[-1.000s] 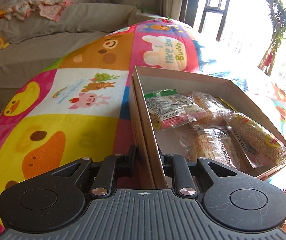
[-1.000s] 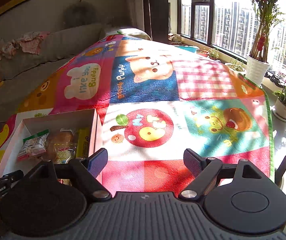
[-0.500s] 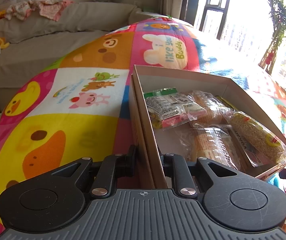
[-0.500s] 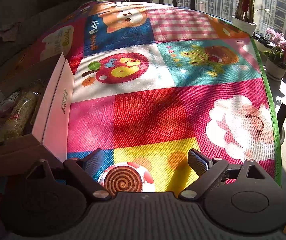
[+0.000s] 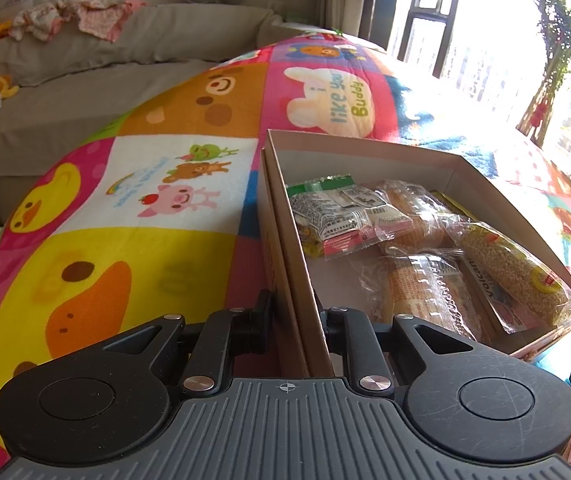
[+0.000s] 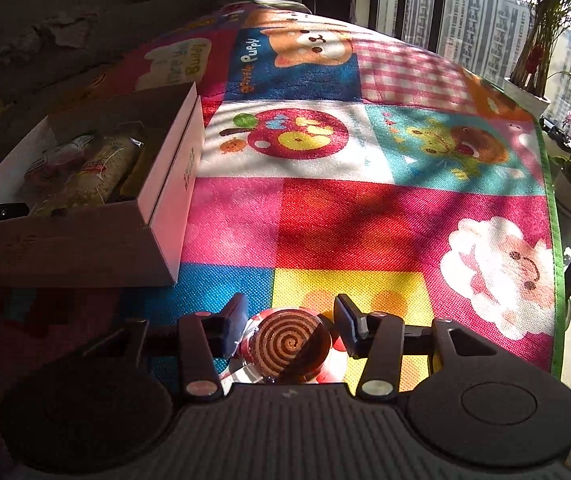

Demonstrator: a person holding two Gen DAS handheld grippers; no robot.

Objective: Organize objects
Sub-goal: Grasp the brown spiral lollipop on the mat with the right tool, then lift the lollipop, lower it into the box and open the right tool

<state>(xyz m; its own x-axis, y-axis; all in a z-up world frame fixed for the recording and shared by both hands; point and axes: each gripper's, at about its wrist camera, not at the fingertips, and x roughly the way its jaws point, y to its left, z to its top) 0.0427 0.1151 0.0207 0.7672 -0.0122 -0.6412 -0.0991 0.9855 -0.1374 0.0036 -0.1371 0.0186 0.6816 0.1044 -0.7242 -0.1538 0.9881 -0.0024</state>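
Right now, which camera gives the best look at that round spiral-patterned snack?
The right wrist view. The spiral snack lies on the play mat between the open jaws of the right gripper, its brown swirl sunlit and partly shadowed. The left wrist view does not show it; there you see the box of packets.

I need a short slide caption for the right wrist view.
Right gripper open around a spiral-patterned snack on the play mat, beside the snack box.

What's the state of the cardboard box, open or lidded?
Open. The cardboard box has no lid on top: wrapped snacks lie exposed inside. The left gripper clamps its near wall.
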